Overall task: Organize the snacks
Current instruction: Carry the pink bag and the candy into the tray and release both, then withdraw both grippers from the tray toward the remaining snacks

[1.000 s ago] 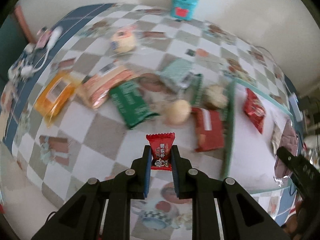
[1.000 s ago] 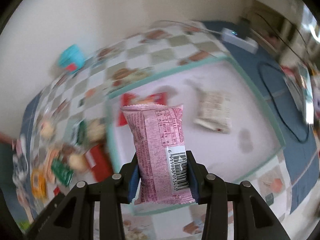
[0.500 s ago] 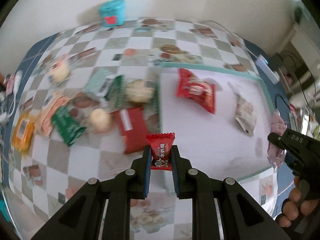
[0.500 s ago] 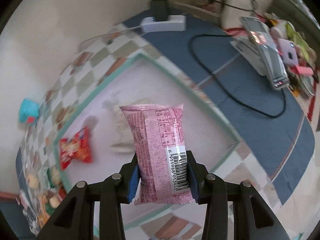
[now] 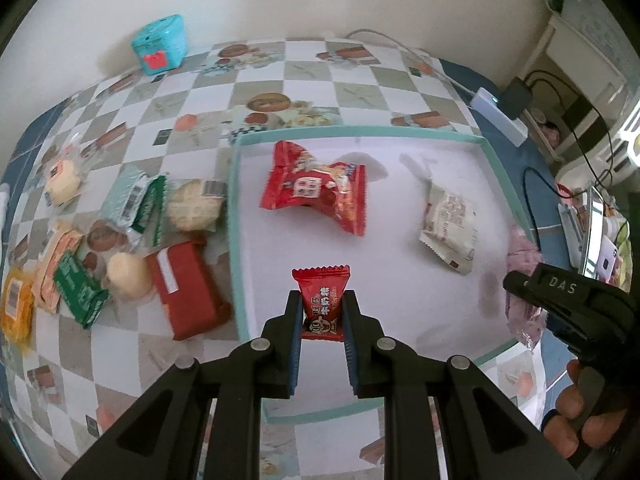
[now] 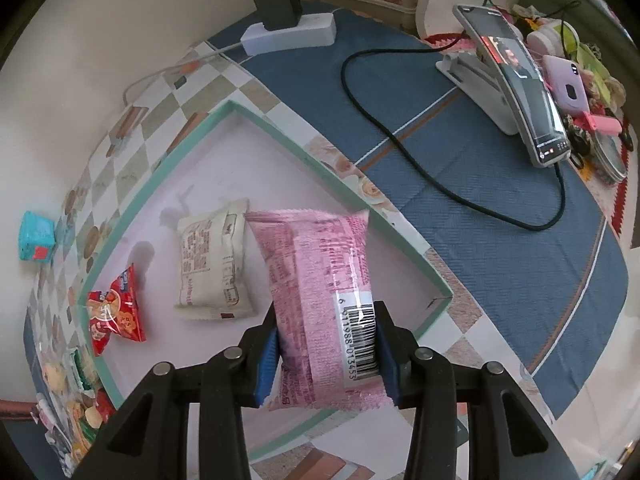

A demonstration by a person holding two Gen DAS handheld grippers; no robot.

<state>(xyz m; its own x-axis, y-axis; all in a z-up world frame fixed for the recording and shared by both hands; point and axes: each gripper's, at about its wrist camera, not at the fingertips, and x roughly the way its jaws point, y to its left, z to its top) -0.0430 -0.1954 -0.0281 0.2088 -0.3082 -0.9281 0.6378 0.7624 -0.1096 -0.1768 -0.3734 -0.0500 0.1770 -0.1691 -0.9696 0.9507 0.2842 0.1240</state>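
Two snacks are in our grip at once, both above the tray. From the left wrist view, our left gripper [image 5: 321, 314] has its fingers pinched close on a small red candy packet [image 5: 322, 300], held by its lower half over the near-left part of the teal-rimmed tray [image 5: 234, 240]; a red pouch [image 5: 316, 186] and a pale wrapped bar [image 5: 450, 232] lie inside, while a heap of loose snacks [image 5: 132, 236] waits on the checked cloth just left of the rim. Light, crinkly, slippery foil, we judge, so pinching across the flat body is best. From the right wrist view, our right gripper [image 6: 326, 354] is closed to packet width on a pink packet [image 6: 320, 304], gripped across its barcode end, hanging over the tray's near corner. It looks soft and puffy; a squeeze could crush what's inside.
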